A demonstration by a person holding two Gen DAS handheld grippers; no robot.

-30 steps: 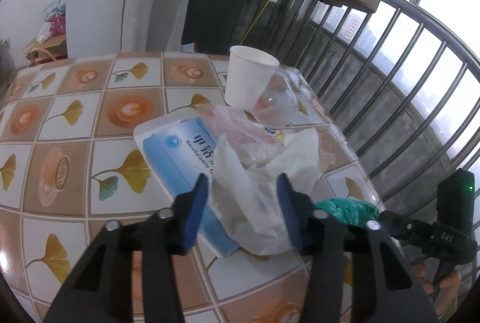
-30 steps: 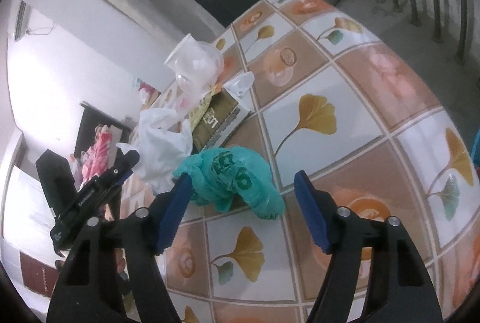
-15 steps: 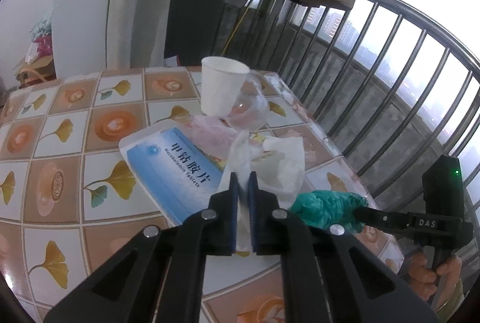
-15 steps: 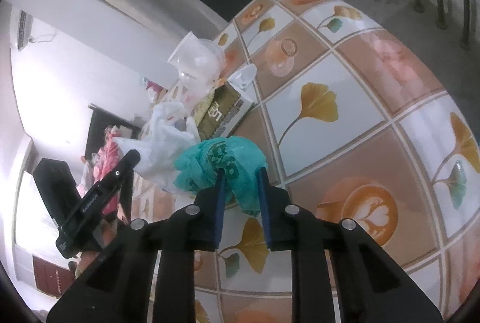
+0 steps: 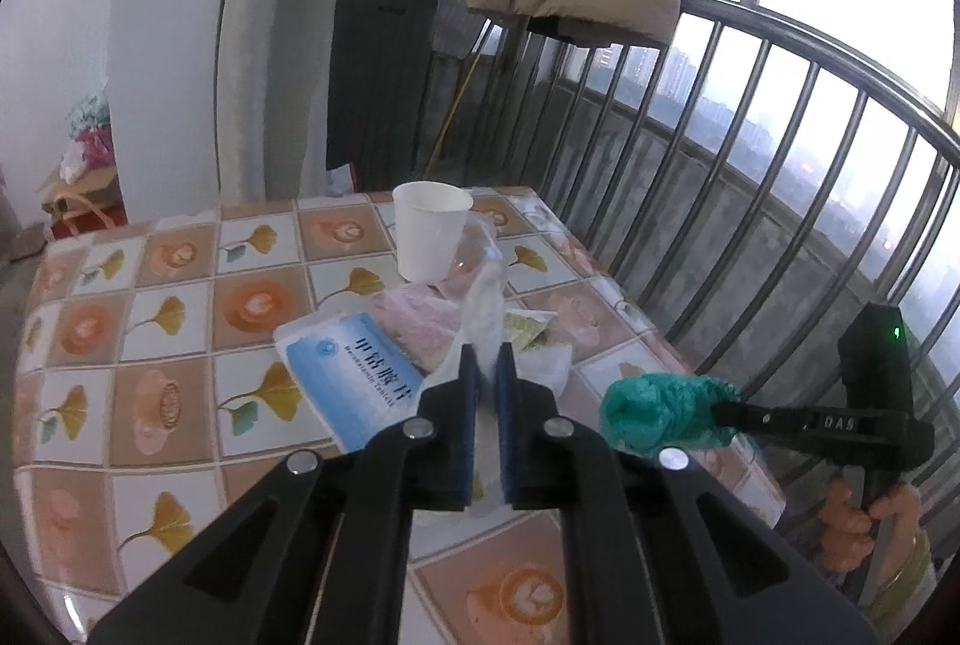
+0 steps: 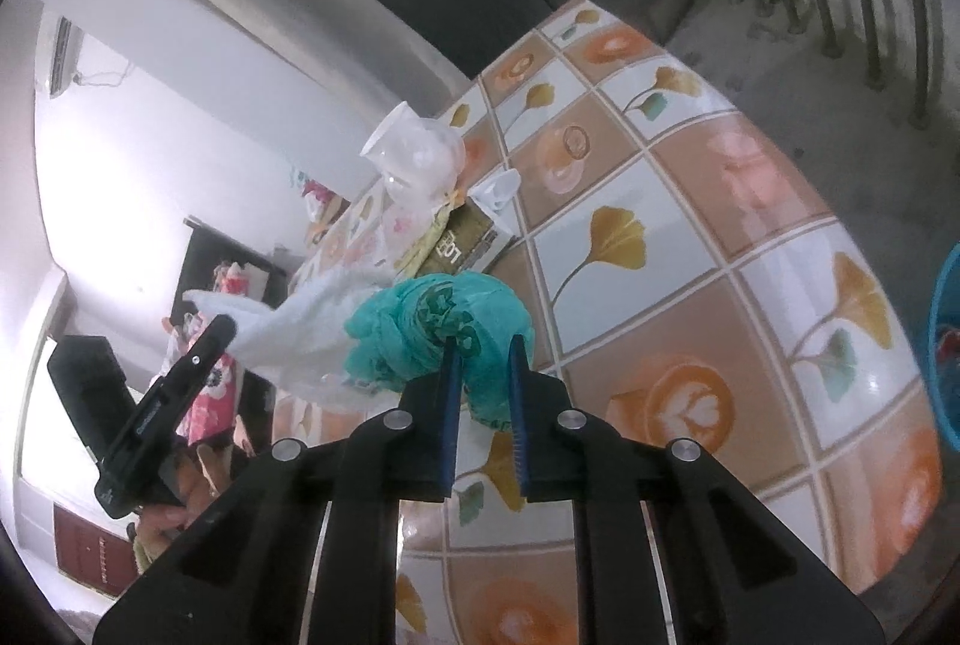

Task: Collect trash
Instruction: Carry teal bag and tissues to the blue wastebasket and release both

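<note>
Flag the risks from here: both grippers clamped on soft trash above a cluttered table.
1. The white tissue is pinched by a thin strip in the left gripper; it may tear or slip.
2. Its loose tail hangs near the paper cup and could tip it.
3. The green plastic bag bulges beyond the right gripper and may sag free.

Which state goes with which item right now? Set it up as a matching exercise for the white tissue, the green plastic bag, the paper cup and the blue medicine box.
Items:
1. white tissue
2. green plastic bag
3. paper cup
4. blue medicine box

States:
A. standing upright on the table
B. pinched in the right gripper
C. lying flat on the table
D. pinched in the left gripper

Pairs: 1-D, 2-B, 3-A, 4-C
</note>
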